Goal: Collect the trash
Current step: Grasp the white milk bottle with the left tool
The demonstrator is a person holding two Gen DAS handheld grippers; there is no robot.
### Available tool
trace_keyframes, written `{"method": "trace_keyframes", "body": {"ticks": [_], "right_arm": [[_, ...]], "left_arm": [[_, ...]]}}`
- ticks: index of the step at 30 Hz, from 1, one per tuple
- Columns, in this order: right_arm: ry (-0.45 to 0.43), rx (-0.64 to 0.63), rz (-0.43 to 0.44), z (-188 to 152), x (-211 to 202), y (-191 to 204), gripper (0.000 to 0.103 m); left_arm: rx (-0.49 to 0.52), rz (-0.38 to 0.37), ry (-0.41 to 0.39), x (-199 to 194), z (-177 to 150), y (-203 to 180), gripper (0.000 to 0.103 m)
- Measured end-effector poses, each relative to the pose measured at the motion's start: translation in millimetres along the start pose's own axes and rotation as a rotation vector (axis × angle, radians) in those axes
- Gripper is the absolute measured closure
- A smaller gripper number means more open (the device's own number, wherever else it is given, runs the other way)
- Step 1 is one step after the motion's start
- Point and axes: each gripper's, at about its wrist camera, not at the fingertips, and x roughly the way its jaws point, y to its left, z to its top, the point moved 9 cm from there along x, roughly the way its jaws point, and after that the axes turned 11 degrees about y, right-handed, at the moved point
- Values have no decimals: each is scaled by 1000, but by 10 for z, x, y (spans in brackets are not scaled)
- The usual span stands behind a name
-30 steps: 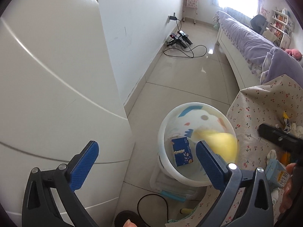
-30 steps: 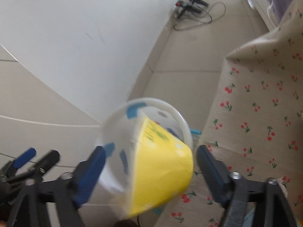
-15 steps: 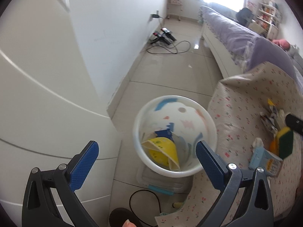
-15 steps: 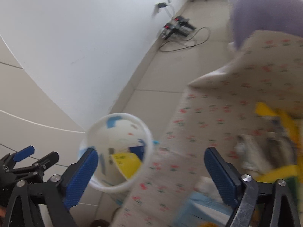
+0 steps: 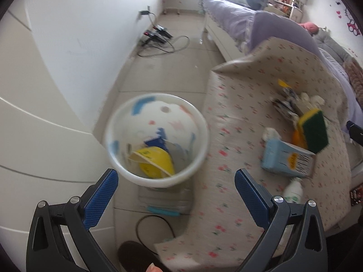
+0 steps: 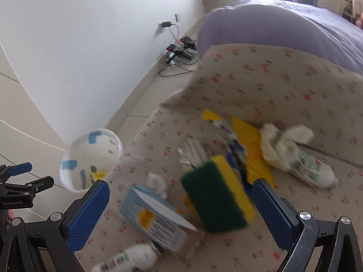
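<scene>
Reaching for more trash: both tongs (image 5: pixel 174 190) (image 6: pixel 180 200) gape empty; the sponge (image 6: pixel 216 191) between the right pair needs squeezing.

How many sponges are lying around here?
1. A yellow-and-green sponge leans on the blue box, on the cherry-print cloth. Others could be hidden under the trash pile.

One bin (image 5: pixel 156 140), one sponge (image 6: pixel 217 192), two bottles (image 6: pixel 129 259).

Cherry-print cloth (image 6: pixel 295 86) carries sponge (image 6: pixel 217 195), carton (image 6: pixel 156 217), bottle (image 6: pixel 129 259).
</scene>
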Motion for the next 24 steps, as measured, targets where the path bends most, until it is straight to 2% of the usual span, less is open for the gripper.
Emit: {"method": "trace_keyframes", "body": {"ticks": [2, 12, 18, 22, 24], "right_arm": [[14, 14, 2, -100, -15, -106, 0], [70, 29, -80, -404, -28, -515, 0], [112, 27, -101, -464, 46, -578, 0], [134, 21, -117, -495, 87, -591, 0], [139, 21, -121, -500, 100, -605, 0]], "left_arm": [[20, -27, 26, 43, -66, -159, 0], [153, -69, 153, 267, -392, -881, 0], [189, -86, 222, 406, -520, -1162, 0], [208, -125, 259, 478, -588, -1329, 1], [227, -144, 263, 492, -613, -1420, 6]]}}
